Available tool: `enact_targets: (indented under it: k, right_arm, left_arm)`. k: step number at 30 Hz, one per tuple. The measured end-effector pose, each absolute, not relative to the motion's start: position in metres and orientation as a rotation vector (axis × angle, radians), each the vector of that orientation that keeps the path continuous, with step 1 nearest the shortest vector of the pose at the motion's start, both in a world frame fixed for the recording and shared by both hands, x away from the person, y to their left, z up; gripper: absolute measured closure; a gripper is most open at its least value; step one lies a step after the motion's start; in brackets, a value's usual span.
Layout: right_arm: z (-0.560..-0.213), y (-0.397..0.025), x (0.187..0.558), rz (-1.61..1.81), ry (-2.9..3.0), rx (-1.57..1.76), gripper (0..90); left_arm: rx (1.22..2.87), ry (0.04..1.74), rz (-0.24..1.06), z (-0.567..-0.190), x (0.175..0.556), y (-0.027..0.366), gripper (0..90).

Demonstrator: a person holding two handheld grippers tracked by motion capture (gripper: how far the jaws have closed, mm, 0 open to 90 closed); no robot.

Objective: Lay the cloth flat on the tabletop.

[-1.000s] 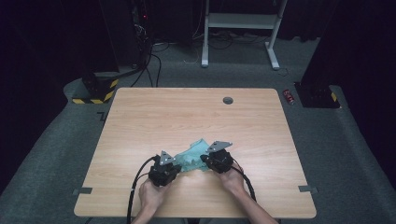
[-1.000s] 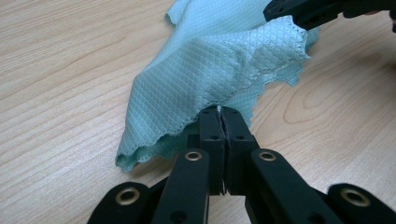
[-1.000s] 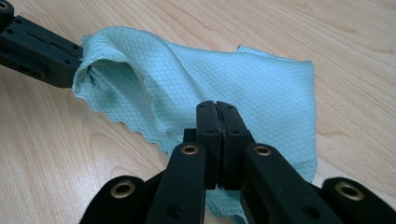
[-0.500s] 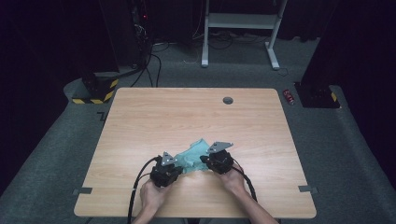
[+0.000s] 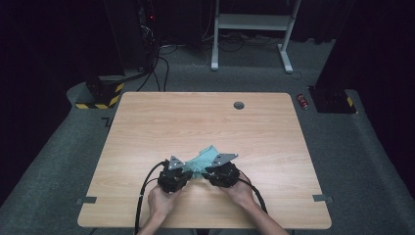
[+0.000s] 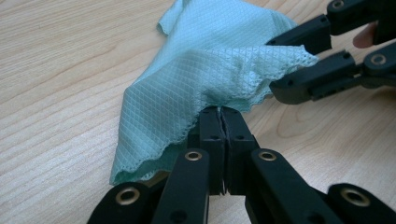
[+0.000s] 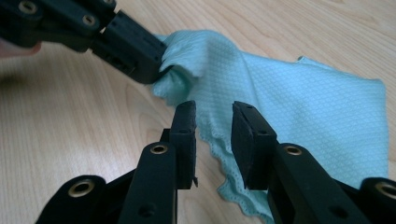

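Both tools at teal cloth [image 6: 205, 70] on tabletop [image 5: 195, 122].
Left tool [image 6: 222, 114] clamped on cloth edge; right tool [image 7: 214, 122] jaws parted, straddling the hem, gripping nothing.

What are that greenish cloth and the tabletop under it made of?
The cloth looks like thin woven fabric, probably microfibre: fine diamond-pattern texture, matte, scalloped edge, draping in soft folds. The table looks like light wood or wood-look laminate: printed-looking grain lines, smooth, low sheen. Which of the two, the pictures leave open.
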State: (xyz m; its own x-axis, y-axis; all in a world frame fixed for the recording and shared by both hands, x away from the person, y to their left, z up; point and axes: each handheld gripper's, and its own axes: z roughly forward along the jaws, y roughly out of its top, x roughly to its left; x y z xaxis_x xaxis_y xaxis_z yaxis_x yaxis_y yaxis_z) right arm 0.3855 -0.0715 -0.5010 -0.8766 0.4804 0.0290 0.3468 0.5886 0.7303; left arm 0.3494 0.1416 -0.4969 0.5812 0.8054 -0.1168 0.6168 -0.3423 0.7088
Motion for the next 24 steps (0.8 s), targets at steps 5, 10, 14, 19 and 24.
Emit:
enact_targets:
  k: [5,10,14,19,24]
  right_arm:
    - [-0.504,-0.073,0.381,1.130,2.647,0.677,70.1]
    - [-0.503,-0.067,0.382,1.160,2.632,0.688,72.7]
    - [-0.501,-0.062,0.384,1.157,2.619,0.690,87.6]
    - [-0.498,-0.070,0.392,1.158,2.582,0.759,90.0]
    - [-0.493,-0.089,0.402,1.162,2.521,0.880,90.0]
  left_arm:
    - [2.078,1.121,0.319,-0.497,0.350,0.140,88.5]
    - [2.088,1.109,0.318,-0.496,0.350,0.136,88.6]
    - [2.095,1.103,0.323,-0.496,0.350,0.136,88.6]
    - [2.097,1.103,0.342,-0.495,0.350,0.141,88.6]
    - [2.070,1.130,0.361,-0.493,0.353,0.155,88.6]
